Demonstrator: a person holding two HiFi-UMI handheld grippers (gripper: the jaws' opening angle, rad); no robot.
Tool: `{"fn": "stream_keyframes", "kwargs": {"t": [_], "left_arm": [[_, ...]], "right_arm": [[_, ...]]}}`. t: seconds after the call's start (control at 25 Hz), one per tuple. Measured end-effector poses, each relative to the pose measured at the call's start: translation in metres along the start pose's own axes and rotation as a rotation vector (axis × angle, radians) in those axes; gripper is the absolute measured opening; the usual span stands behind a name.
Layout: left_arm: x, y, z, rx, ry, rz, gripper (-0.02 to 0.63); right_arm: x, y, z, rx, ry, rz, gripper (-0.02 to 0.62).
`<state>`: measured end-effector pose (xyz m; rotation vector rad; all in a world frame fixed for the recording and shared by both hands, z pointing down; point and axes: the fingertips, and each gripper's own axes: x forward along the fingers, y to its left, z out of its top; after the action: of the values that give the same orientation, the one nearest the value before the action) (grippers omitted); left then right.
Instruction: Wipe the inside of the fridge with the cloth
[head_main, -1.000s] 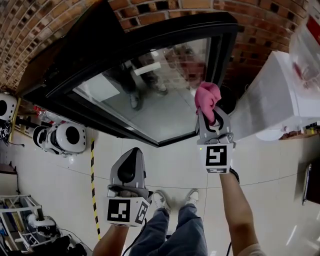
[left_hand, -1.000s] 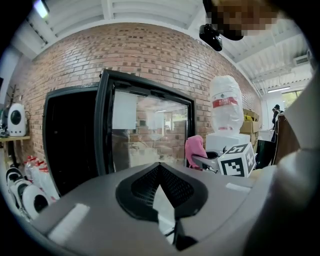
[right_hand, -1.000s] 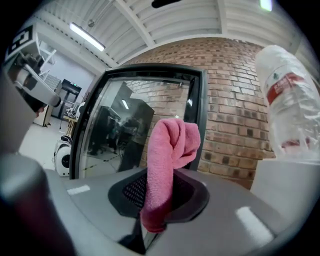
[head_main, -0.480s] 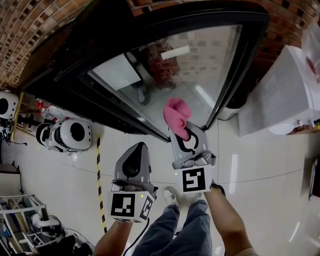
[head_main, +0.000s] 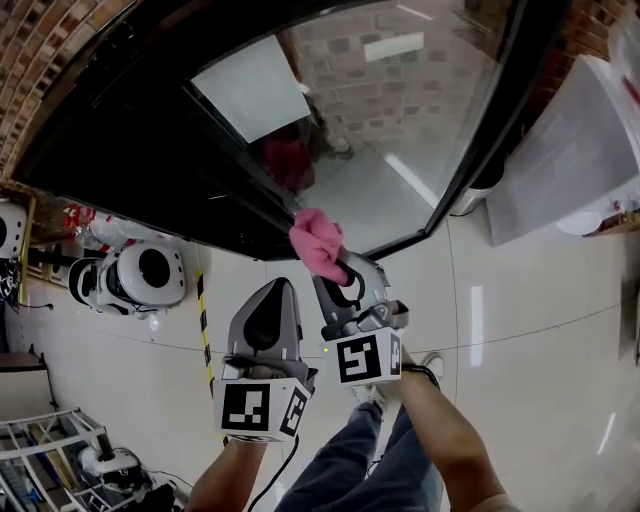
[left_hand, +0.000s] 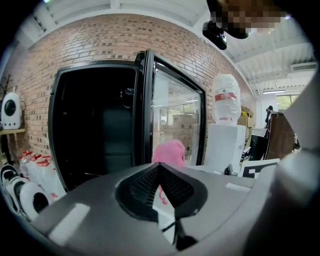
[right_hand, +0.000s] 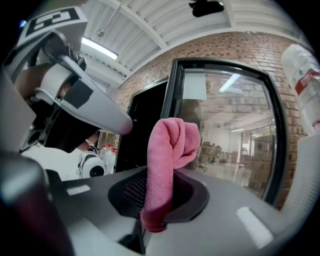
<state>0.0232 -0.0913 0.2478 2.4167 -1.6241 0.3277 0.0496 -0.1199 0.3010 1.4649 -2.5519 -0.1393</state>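
Pinched tight between the right gripper (right_hand: 157, 195) fingers: the cloth (right_hand: 170, 145), pink, lower end tucked down into the gap, upper end bunched and folded over above the tips. Left gripper (left_hand: 159, 169) fingers pressed together tip to tip, nothing between them. In the head view, set just left of the right fingers and apart from them, tips a little short of the cloth.

Behind and below both pairs of fingers: jeans (head_main: 360, 465) and a pale tiled floor (head_main: 520, 330). Left of the left fingers, down on that floor: a striped tape (head_main: 204, 330), then round white machines (head_main: 140, 275) beyond it.

Ahead of the fingers: the fridge (left_hand: 95, 125), black, cavity dark, contents not to be made out. Cavity ahead and to the left of the left fingers. Door (head_main: 400, 110) swung open, glass in a black frame, straight ahead of the right fingers. Cloth in front of the door's lower part, short of the cavity; touching the door or not, impossible to tell.

Right of the door, past the right fingers: a white dispenser (left_hand: 227, 145) with an upturned bottle (left_hand: 226, 97) on top. Farthest back, around and above the fridge: a brick wall (left_hand: 100, 40).
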Motion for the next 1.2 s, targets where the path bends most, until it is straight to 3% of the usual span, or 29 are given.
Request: {"fn": "stream_keyframes", "kwargs": {"t": [0.28,0.64,1.2], "left_arm": [[0.007,-0.012,-0.018,0.010,0.018,-0.032,0.009],[0.029,-0.059,-0.027,-0.010,0.030,-0.070,0.009],[0.072,-0.109,-0.022,-0.017,0.051,0.022,0.009]], "right_arm": [[-0.004,-0.016,-0.029,0.028,0.029,-0.057,0.058],[-0.036,-0.094,-0.073,-0.010,0.099,-0.121,0.058],[-0.062,-0.233,-0.124,0.027,0.128,-0.196,0.058]]}}
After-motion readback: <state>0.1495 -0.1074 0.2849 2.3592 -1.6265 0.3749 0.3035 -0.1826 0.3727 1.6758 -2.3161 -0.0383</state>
